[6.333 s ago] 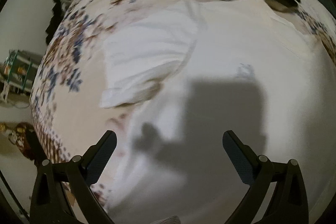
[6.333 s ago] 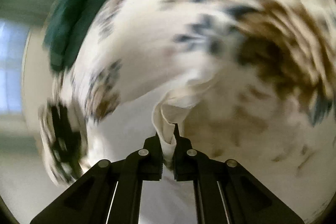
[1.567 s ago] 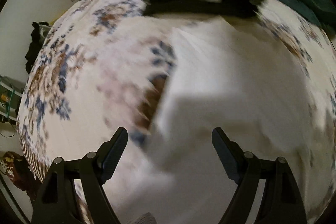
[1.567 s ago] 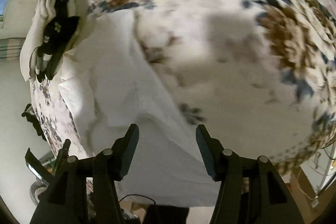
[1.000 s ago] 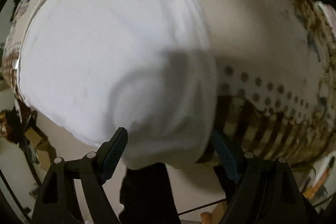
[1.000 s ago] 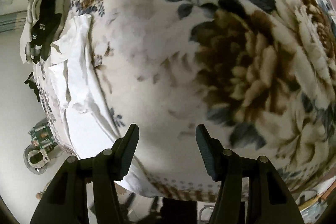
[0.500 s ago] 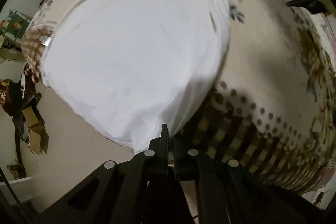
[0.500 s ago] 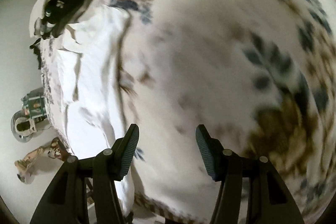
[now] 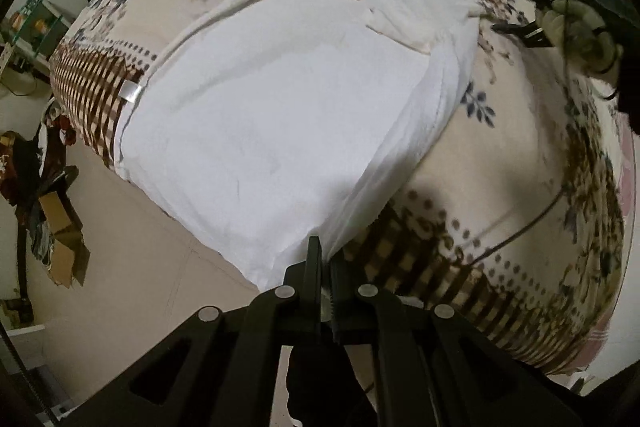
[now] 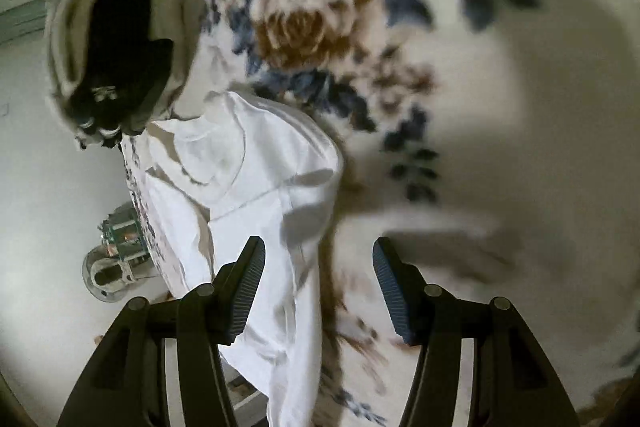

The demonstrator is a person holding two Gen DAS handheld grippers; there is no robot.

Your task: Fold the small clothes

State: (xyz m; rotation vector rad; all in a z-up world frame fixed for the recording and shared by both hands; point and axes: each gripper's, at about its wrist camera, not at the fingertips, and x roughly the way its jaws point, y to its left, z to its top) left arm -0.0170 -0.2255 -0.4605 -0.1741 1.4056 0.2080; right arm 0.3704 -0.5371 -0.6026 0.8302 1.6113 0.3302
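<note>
Left wrist view: a white shirt [image 9: 280,99] lies spread on the flowered bedspread [image 9: 520,187], its near corner pinched in the closed left gripper [image 9: 325,259]. Right wrist view: the right gripper [image 10: 318,287], jaws apart and just narrowing, hangs over the shirt's edge [image 10: 280,207], gripping nothing.

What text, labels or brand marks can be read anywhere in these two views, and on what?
None can be read.
Small white tag at the white shirt's side seam: blank or too small to tell.
White mark on the black garment in the right wrist view: blurred, unreadable.
Bedspread: floral and checked print only, no lettering.
Clutter on the floor and shelf: too small to read.
</note>
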